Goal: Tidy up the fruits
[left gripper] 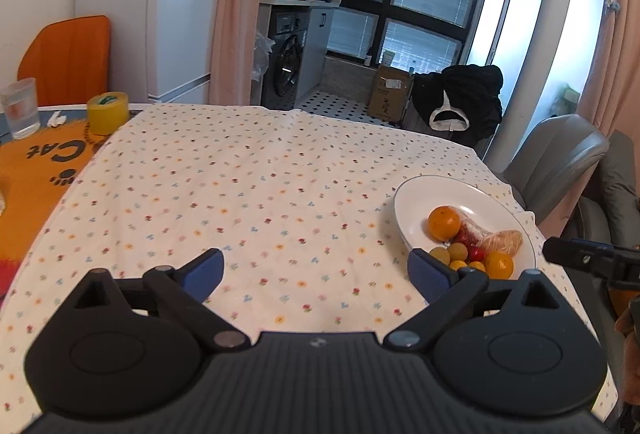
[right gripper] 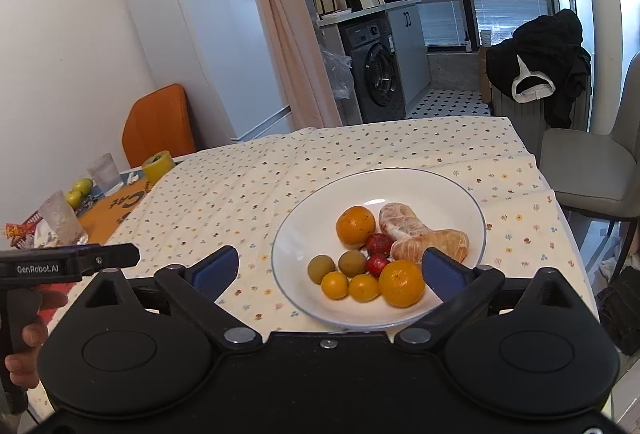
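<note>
Both grippers spread wide and empty above the worktop. Left gripper (left gripper: 316,270) hovering over bare floral tablecloth (left gripper: 248,185), blue pads flanking nothing; right gripper (right gripper: 330,268) poised at the near rim of the white plate (right gripper: 452,193), jaws wide enough to straddle the fruit pile, probably lined up to pick one piece.

All fruit gathered on the plate, clustered toward its six o'clock half in the right wrist view:
- Whole orange (right gripper: 355,226) at about ten o'clock of the pile, dimpled rind, round.
- Second orange (right gripper: 401,282) at five o'clock, nearest the right pad.
- Two peeled citrus pieces (right gripper: 430,244) at two o'clock, pithy and lobed, soft-looking, likely easy to crush.
- Two small red fruits (right gripper: 378,265) in the middle, glossy.
- Two dull olive-brown round fruits (right gripper: 352,262) and two small yellow-orange ones (right gripper: 364,288) along the near edge.

Plate shallow, glazed, thin dark rim line; smooth rounds likely to roll if nudged. Cloth thin cotton, creased, draped over the round worktop. Off the cloth at nine o'clock: green apples (right gripper: 79,190), a clear tumbler (right gripper: 105,174), a yellow tape roll (right gripper: 158,166), apples perhaps still to be gathered.
</note>
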### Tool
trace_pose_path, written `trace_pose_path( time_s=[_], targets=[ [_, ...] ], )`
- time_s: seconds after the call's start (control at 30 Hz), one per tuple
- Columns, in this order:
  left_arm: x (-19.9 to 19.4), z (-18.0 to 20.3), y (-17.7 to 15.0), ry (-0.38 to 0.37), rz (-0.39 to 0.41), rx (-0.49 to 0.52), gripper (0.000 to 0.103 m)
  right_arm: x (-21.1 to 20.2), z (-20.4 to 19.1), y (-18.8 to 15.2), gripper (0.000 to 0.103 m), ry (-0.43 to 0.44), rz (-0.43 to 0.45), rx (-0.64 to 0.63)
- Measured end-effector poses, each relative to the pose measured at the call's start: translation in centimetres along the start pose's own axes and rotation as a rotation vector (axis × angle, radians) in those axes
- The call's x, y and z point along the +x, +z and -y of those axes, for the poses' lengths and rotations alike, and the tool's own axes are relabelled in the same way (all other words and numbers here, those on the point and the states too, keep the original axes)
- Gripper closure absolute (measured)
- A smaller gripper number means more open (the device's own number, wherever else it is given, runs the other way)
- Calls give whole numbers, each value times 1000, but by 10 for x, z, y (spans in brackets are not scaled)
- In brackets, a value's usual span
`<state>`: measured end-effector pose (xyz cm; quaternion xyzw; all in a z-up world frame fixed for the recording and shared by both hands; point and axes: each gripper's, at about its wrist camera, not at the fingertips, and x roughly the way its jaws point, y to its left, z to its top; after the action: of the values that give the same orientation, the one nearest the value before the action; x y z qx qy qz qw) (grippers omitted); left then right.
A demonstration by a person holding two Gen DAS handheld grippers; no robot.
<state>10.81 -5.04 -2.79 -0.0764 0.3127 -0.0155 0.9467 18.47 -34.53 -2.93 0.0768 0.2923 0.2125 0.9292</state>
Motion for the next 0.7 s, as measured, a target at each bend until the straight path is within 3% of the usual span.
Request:
trace_pose_path(
  time_s=[0.27, 0.7],
  targets=[
    [-29, -3, -6, -5, 1, 20, 3, -18, -6, 2, 0, 44, 1, 28],
    [-87, -15, -12, 36, 40, 31, 0, -57, -34, 5, 0, 77, 25, -30]
  ],
)
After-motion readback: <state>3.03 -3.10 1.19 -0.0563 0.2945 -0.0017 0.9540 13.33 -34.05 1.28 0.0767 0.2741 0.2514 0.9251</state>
